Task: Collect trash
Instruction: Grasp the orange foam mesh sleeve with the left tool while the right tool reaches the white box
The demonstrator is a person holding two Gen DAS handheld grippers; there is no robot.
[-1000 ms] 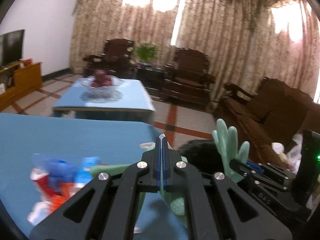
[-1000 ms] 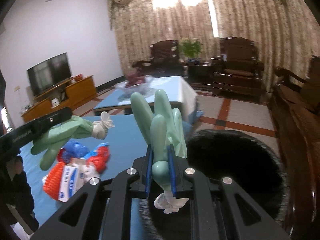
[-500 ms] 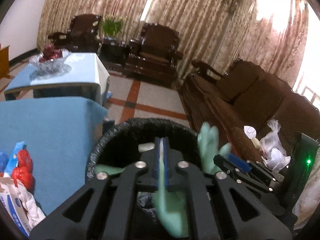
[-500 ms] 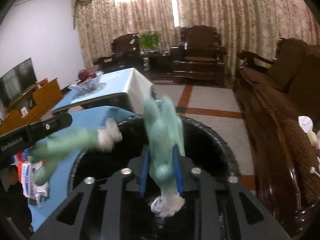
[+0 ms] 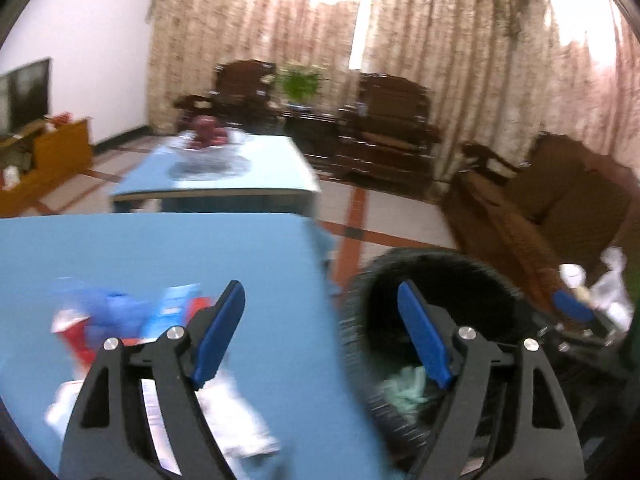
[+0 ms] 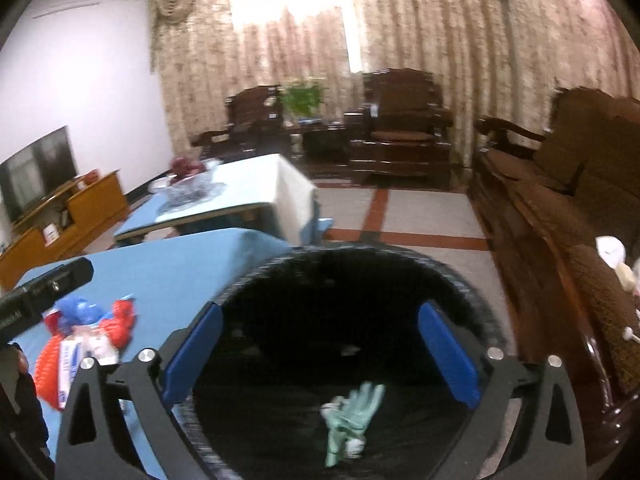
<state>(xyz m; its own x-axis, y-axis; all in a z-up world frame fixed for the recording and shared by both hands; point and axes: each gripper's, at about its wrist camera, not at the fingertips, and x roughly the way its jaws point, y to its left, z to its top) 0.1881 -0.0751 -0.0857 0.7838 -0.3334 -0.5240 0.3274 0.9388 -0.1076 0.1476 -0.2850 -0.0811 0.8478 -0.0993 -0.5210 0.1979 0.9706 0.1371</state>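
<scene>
A black trash bin (image 6: 352, 280) stands beside the blue table. Green gloves (image 6: 352, 412) lie inside it; they also show in the left wrist view (image 5: 404, 388). My right gripper (image 6: 320, 356) is open and empty, right above the bin. My left gripper (image 5: 320, 336) is open and empty, over the blue table's (image 5: 160, 248) right edge, with the bin (image 5: 432, 268) to its right. A blurred pile of red, blue and white wrappers (image 5: 120, 320) lies on the table by the left finger; it also shows in the right wrist view (image 6: 84, 340).
A second blue table with a fruit bowl (image 5: 204, 140) stands further back. Dark wooden armchairs (image 5: 384, 120) and a sofa (image 6: 560, 208) line the back and right. A TV cabinet (image 6: 60, 216) is at the left. White bags (image 5: 608, 280) lie on the sofa.
Both grippers opened and let go of the green gloves, which now lie in the bin. The left gripper swung back left toward the table; its view is motion-blurred.
</scene>
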